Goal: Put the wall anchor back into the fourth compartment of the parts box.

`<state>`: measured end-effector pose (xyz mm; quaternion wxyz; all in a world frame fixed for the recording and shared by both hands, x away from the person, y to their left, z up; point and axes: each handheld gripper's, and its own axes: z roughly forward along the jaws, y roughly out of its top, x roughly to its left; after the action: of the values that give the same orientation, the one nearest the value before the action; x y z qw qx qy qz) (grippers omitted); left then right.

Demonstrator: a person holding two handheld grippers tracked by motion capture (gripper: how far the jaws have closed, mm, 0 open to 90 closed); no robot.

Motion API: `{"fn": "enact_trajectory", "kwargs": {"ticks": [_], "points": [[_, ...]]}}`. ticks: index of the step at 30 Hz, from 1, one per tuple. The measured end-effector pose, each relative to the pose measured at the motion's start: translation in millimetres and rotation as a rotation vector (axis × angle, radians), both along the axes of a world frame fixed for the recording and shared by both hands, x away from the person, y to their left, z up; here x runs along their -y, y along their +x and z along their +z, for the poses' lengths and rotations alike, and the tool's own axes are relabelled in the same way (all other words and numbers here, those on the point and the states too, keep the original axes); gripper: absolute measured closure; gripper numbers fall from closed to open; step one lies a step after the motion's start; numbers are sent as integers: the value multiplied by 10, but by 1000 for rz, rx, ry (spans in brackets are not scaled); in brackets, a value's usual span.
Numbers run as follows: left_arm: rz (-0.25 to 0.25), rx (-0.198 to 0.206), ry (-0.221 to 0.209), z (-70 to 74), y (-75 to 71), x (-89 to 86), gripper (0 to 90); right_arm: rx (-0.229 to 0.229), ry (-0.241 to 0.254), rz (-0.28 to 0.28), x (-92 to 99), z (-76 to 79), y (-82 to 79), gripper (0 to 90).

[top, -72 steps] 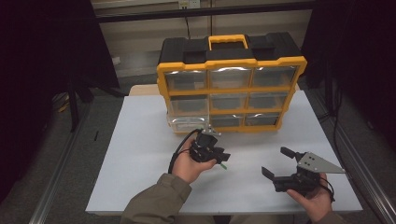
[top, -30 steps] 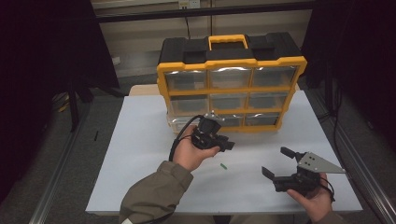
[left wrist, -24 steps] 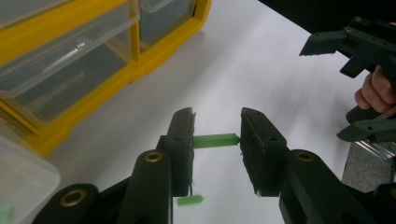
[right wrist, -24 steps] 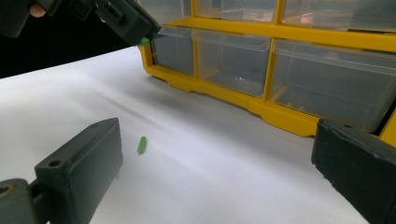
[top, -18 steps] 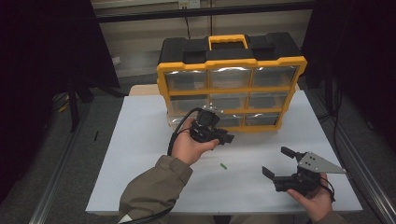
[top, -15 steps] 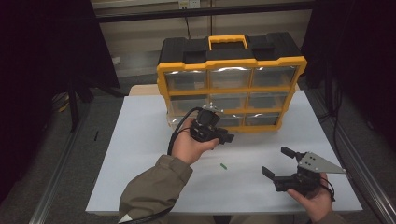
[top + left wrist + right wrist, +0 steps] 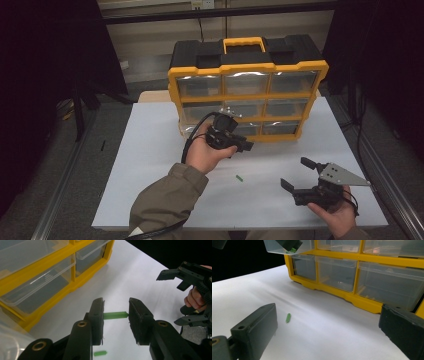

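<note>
My left gripper [image 7: 116,318] is shut on a short green stick [image 7: 117,314], pinched end to end between the two pads. In the high view this gripper [image 7: 244,145] hovers in front of the lower drawers of the yellow organizer [image 7: 247,95]. A second green stick [image 7: 239,177] lies loose on the white table [image 7: 150,165], and it lies beneath my left jaws [image 7: 100,353]. My right gripper [image 7: 297,173] rests low at the front right, open and holding nothing. From its own view [image 7: 328,332] the loose stick [image 7: 288,317] lies ahead on the left.
The organizer has rows of clear plastic drawers [image 7: 292,81] and a black top with a yellow handle [image 7: 244,44]. One clear drawer [image 7: 274,247] at its lower left stands pulled out. A dark floor surrounds the table edges.
My left hand has lifted off the table and moved back toward the organizer with the green stick in its jaws. The loose stick stays on the table. The right hand has not moved.
</note>
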<state>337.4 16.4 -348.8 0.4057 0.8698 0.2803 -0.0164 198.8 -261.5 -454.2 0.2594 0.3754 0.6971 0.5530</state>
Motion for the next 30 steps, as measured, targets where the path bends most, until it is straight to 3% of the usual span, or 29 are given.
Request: {"fn": "enact_trajectory", "kwargs": {"ticks": [7, 30], "points": [[-20, 3, 21, 28, -5, 22, 656, 0, -1, -1, -1, 0, -1, 18], [-28, 27, -5, 272, 3, 109, 657, 0, 0, 0, -2, 1, 1, 20]]}}
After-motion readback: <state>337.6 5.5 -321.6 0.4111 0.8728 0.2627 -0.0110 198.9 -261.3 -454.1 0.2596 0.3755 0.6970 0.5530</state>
